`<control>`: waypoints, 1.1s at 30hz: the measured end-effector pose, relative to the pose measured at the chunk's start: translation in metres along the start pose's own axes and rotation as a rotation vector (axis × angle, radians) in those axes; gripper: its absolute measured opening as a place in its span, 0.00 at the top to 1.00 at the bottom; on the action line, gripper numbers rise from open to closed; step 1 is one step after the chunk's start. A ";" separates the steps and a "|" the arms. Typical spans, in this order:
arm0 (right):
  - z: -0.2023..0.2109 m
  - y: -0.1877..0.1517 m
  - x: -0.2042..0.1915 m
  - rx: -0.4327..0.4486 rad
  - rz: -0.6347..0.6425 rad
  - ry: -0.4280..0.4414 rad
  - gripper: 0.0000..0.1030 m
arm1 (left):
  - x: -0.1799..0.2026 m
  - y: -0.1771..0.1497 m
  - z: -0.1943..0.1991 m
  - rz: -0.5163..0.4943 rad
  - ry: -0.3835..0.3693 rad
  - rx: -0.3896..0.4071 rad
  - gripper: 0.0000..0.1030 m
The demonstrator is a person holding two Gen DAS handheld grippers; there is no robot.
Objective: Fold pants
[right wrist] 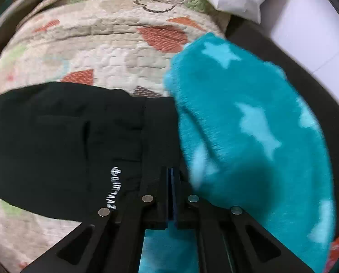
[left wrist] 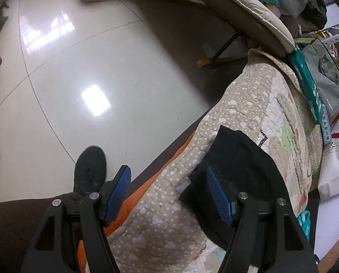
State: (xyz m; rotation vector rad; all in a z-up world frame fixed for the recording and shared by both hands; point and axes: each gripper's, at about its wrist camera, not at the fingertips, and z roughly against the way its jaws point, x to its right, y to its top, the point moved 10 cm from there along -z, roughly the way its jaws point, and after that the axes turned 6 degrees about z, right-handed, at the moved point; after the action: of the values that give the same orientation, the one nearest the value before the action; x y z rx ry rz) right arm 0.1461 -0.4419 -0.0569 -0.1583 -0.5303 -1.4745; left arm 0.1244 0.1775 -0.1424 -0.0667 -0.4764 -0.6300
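Folded black pants (left wrist: 242, 166) lie on a quilted patterned blanket (left wrist: 244, 104). In the right wrist view the black pants (right wrist: 62, 141) show a white logo. My left gripper (left wrist: 168, 177) is open, one blue pad (left wrist: 217, 193) over the pants' near edge, the other pad over the blanket's edge. My right gripper (right wrist: 172, 173) is shut, its blue pads pressed together at the edge of teal star-patterned fleece pants (right wrist: 249, 125), which lie beside the black pants. Whether it pinches the fleece is hidden.
A shiny tiled floor (left wrist: 101, 68) lies left, with a person's black shoe (left wrist: 90, 168). A green box (left wrist: 306, 84), a grey bag (left wrist: 326, 77) and a white paper bag (left wrist: 335, 159) sit beyond the blanket. A cushioned folding cot (left wrist: 244, 9) stands behind.
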 end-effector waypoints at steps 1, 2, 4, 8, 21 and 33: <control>-0.002 -0.001 0.009 -0.007 0.015 -0.063 1.00 | 0.000 0.000 0.000 0.001 -0.001 0.000 0.34; -0.006 -0.003 0.017 -0.022 0.017 -0.098 1.00 | 0.000 0.000 0.001 0.001 -0.001 0.000 0.34; -0.014 -0.010 0.028 -0.060 0.010 -0.137 1.00 | -0.002 0.001 0.002 0.005 0.000 0.004 0.34; 0.005 -0.002 0.021 -0.001 -0.021 -0.075 1.00 | -0.006 0.004 0.004 0.017 0.002 0.018 0.34; 0.160 0.116 -0.314 0.354 0.514 0.486 0.20 | 0.004 -0.064 -0.002 0.031 -0.180 -0.079 0.34; 0.138 0.140 -0.477 0.283 0.800 0.448 0.21 | 0.041 -0.075 -0.028 -0.039 -0.253 -0.125 0.45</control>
State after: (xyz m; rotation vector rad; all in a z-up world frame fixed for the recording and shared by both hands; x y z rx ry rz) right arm 0.2455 0.0611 -0.1110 0.1714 -0.2503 -0.6112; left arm 0.1211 0.0886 -0.1547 -0.2584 -0.6832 -0.6929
